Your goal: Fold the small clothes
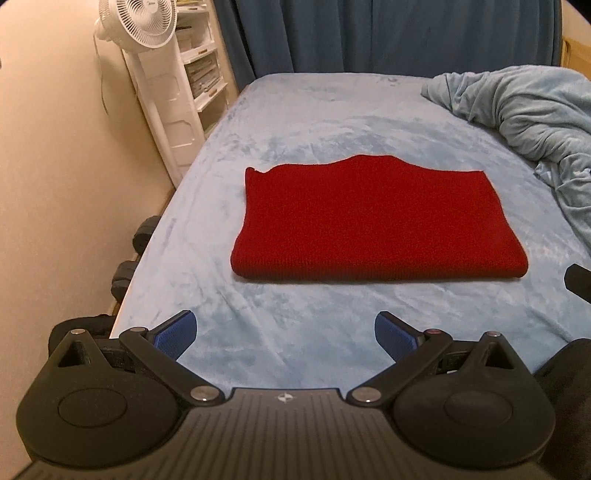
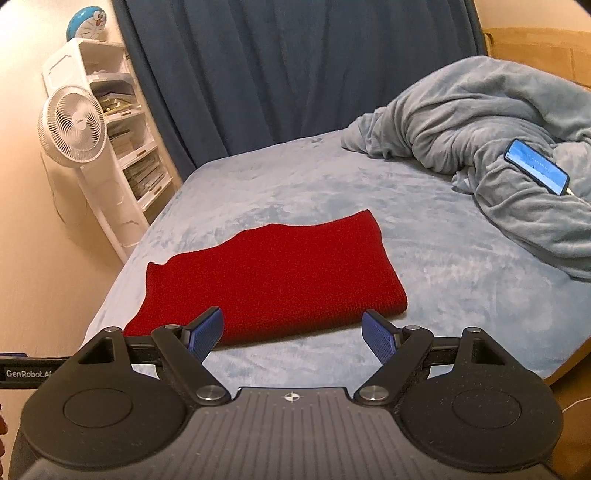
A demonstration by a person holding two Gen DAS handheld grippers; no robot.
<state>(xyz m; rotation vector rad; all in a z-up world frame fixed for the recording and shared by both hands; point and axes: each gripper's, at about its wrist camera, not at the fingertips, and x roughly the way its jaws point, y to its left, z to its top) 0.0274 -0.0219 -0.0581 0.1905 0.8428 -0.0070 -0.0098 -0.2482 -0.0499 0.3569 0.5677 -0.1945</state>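
Note:
A red knitted garment (image 1: 354, 221) lies folded into a flat rectangle on the light blue bed (image 1: 295, 122). It also shows in the right wrist view (image 2: 273, 280). My left gripper (image 1: 285, 338) is open and empty, held above the bed a little in front of the garment's near folded edge. My right gripper (image 2: 292, 334) is open and empty, hovering just before the garment's near edge, its left pad (image 2: 207, 334) overlapping the cloth in view. Part of the right gripper shows at the right edge of the left wrist view (image 1: 578, 286).
A crumpled blue blanket (image 2: 480, 147) is heaped at the bed's far right with a lit phone (image 2: 537, 166) on it. A white fan (image 2: 74, 129) and white shelf (image 2: 122, 122) stand left of the bed. Dark dumbbells (image 1: 125, 275) lie on the floor. A blue curtain (image 1: 388, 33) hangs behind.

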